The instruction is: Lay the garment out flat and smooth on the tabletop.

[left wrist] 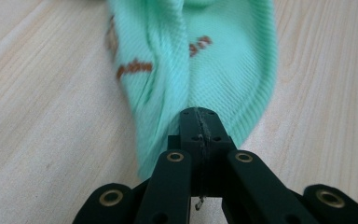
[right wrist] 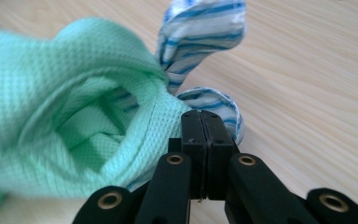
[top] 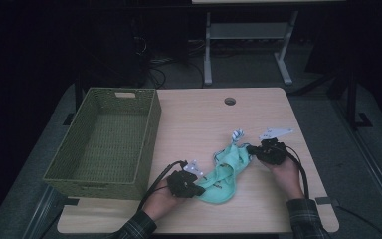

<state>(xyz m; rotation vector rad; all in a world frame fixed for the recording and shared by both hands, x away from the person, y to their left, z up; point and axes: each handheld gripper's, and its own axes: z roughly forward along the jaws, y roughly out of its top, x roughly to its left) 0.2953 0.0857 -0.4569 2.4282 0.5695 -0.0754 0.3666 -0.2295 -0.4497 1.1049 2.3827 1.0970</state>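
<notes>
Black jaws of the left gripper (left wrist: pixel 200 128) are pressed together on the hem at one end of a mint-green knit garment (left wrist: pixel 200 60), with a thread of the fabric caught between the pads. On the other side, the right gripper (right wrist: pixel 200 123) has its jaws clamped on the rim of the garment's opening, where a blue-and-white striped cloth (right wrist: pixel 200 32) pokes out just behind.

Seen from above, the garment (top: pixel 226 172) lies stretched between the two grippers near the front edge of the wooden table (top: pixel 204 119), toward its right half. A green woven basket (top: pixel 112 142) stands along the table's left edge, well apart from the cloth.

Soft, light and limp, the garment should sag and fold wherever it is not held. The ribbed hems look like the best places to grip, being thicker and less likely to slip. Pulling too hard could stretch the knit.
</notes>
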